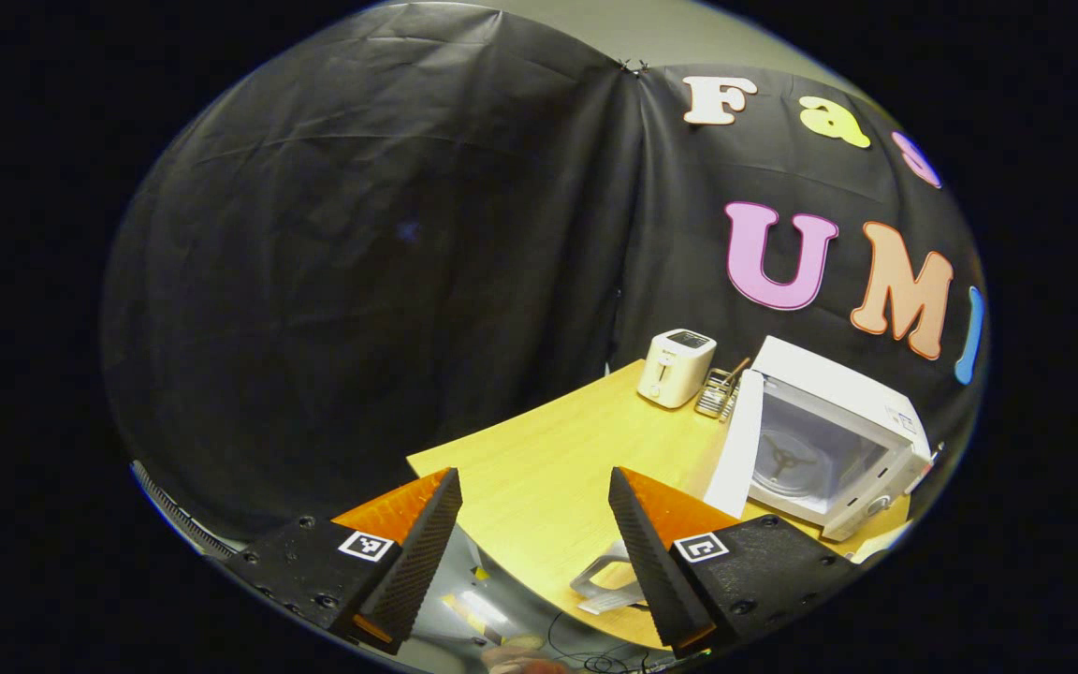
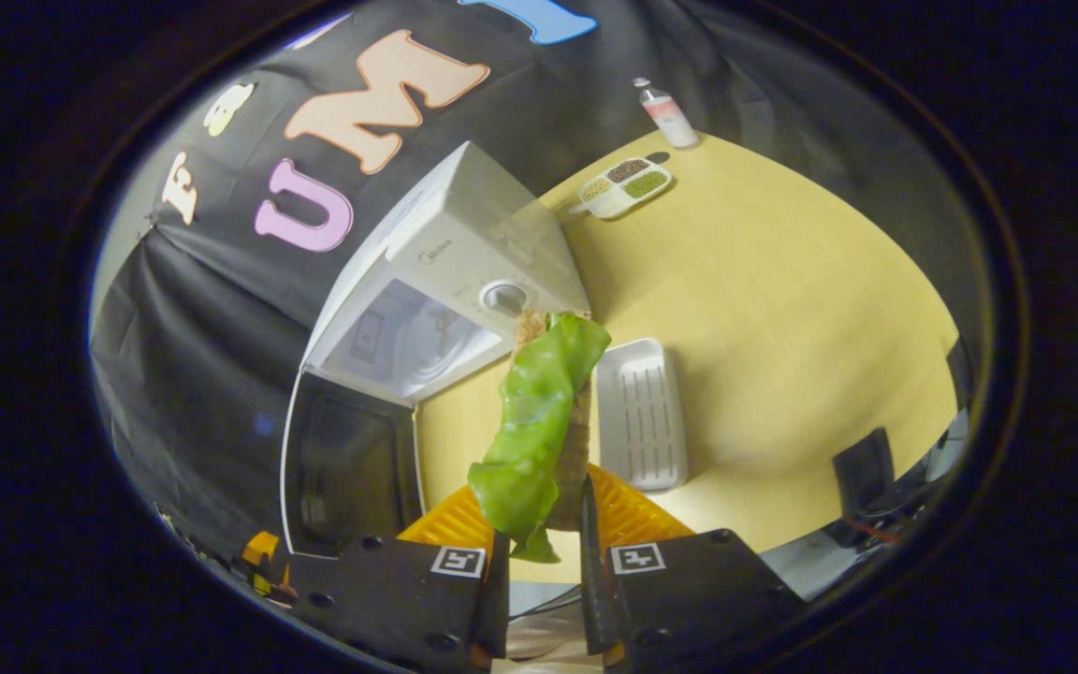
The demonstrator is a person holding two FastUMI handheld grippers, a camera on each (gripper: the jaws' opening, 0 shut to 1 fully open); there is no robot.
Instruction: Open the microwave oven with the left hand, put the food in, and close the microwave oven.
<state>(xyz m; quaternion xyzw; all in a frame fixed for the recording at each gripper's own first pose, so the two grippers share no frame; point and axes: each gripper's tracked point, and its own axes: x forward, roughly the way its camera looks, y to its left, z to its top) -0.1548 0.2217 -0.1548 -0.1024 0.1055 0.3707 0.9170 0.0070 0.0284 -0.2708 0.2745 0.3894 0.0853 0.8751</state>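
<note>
The white microwave (image 1: 862, 398) stands at the table's right side with its door (image 1: 737, 447) swung wide, and the glass turntable (image 1: 782, 461) inside is bare. My left gripper (image 1: 534, 476) is open and holds nothing, above the table's near edge, well left of the oven. My right gripper (image 2: 544, 510) is shut on the food (image 2: 539, 421), a bread piece with a green lettuce leaf draped over it, held up in front of the microwave (image 2: 464, 248). The dark-windowed door (image 2: 347, 468) hangs open to the left of the cavity (image 2: 408, 337).
A white toaster (image 1: 677, 367) and a small utensil rack (image 1: 717, 393) stand behind the oven door. A white ribbed tray (image 2: 642, 412) lies on the wooden table (image 2: 782, 309) beside the food. A compartment dish (image 2: 626, 183) and a bottle (image 2: 665, 112) stand at the far edge.
</note>
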